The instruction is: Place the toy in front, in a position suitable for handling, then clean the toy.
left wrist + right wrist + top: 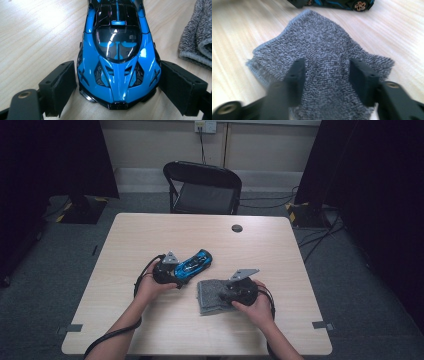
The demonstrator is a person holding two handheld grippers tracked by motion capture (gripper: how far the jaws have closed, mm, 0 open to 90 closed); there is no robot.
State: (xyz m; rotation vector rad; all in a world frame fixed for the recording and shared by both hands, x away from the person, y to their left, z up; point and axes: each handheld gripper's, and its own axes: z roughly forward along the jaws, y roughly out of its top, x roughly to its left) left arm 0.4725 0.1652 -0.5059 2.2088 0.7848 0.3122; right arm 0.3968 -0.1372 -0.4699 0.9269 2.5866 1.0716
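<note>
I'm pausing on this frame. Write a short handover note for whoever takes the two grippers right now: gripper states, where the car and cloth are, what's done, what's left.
Left gripper: jaws straddle one end of the blue toy car, which sits on the table; a gap shows at the left pad, so not clamped.
Right gripper: jaws open, over the grey cloth, nothing pinched between them.
The cloth lies flat beside the car, apart from it.
Done: both grippers are at their things.
Left, probably: grip the cloth, steady the car and wipe it.

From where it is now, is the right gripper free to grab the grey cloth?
Probably yes. The right gripper hangs just over the grey cloth with jaws apart, nothing between them and the fabric; the blue toy car lies off to the side.
</note>
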